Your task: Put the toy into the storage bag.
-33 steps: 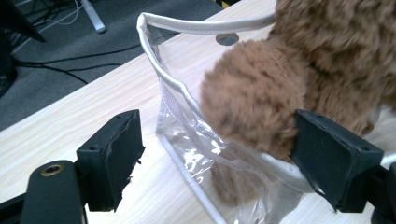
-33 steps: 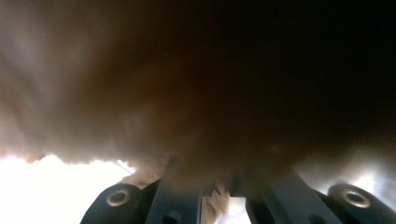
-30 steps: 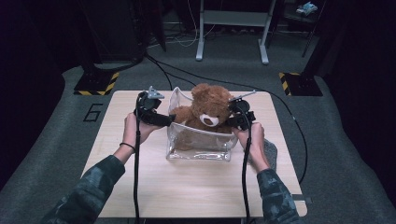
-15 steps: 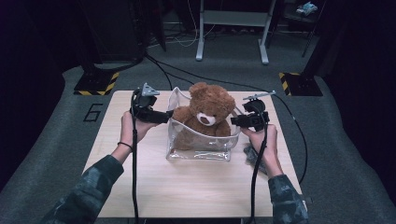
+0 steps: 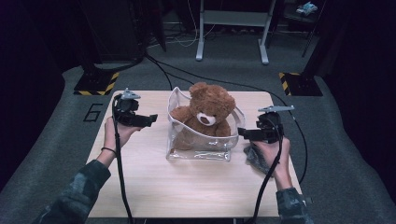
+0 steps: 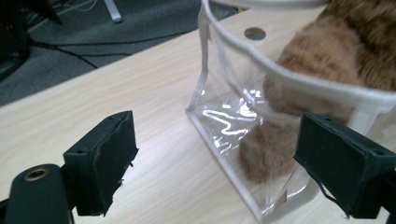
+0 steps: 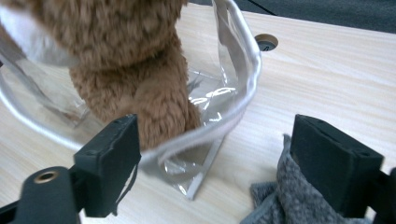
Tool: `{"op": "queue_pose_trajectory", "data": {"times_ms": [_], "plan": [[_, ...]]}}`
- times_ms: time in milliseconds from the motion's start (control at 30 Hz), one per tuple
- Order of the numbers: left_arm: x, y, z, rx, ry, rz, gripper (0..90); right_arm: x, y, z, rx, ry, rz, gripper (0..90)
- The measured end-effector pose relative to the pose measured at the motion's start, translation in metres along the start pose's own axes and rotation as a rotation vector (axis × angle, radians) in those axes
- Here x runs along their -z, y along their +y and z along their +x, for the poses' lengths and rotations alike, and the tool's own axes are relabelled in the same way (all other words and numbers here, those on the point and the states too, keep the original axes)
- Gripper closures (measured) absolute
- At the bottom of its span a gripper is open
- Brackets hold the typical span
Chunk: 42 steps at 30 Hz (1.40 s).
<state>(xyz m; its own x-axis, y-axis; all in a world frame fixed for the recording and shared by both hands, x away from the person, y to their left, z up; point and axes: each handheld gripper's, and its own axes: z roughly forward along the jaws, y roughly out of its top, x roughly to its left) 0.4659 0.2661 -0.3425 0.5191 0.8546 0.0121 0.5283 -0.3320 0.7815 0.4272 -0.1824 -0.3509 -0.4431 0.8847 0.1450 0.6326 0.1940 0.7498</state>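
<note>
A dark room with grey carpet surrounds a pale wooden table (image 5: pixel 140 186), and a white metal stand with trailing cables sits on the floor at the far side. In the middle of the table stands a clear plastic pouch with white piping along its rim (image 5: pixel 200 144), upright and open at the top. A fluffy brown teddy bear (image 5: pixel 205 112) sits in it, legs down inside the pouch, head and shoulders above the rim.

The left gripper (image 5: pixel 147 121) is held to the left of the pouch, near but apart from it, jaws spread with nothing between them. In the left gripper view the pouch's left corner and the bear's leg lie ahead, toward the right jaw.

The right gripper (image 5: pixel 243 133) is at the pouch's right wall. Its jaws have just been opening and now stand wide; in the right gripper view the piped rim (image 7: pixel 219 126) and the bear's leg (image 7: pixel 159 112) lie just beyond the left jaw, but neither pad presses on them. A crumpled grey knitted cloth (image 5: pixel 254 156) lies on the table under that hand, at the right jaw.

The pouch lies between the two grippers, its long axis running left to right, so each jaw pair faces one short end. The right gripper is the nearer; any new hold on the rim probably falls to it.
</note>
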Motion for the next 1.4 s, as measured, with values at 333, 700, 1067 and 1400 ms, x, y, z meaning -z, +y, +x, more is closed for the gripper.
{"op": "queue_pose_trajectory", "data": {"times_ms": [333, 700, 1067, 1400], "plan": [[0.004, -0.045, 0.015, 0.036, 0.019, 0.029, 8.9, 0.001, -0.047, 0.006, 0.023, -0.004, 0.001, 5.3], [-0.007, -0.117, 0.025, 0.099, 0.044, 0.088, 7.1, -0.031, -0.106, 0.025, 0.048, -0.004, 0.043, 0.3], [-0.028, -0.178, 0.024, 0.108, 0.03, 0.151, 5.2, -0.075, -0.16, 0.039, 0.088, 0.013, 0.1, 0.0], [-0.042, -0.208, 0.018, 0.103, 0.092, 0.088, 3.4, -0.087, -0.173, 0.045, 0.159, -0.04, 0.072, 0.0]]}}
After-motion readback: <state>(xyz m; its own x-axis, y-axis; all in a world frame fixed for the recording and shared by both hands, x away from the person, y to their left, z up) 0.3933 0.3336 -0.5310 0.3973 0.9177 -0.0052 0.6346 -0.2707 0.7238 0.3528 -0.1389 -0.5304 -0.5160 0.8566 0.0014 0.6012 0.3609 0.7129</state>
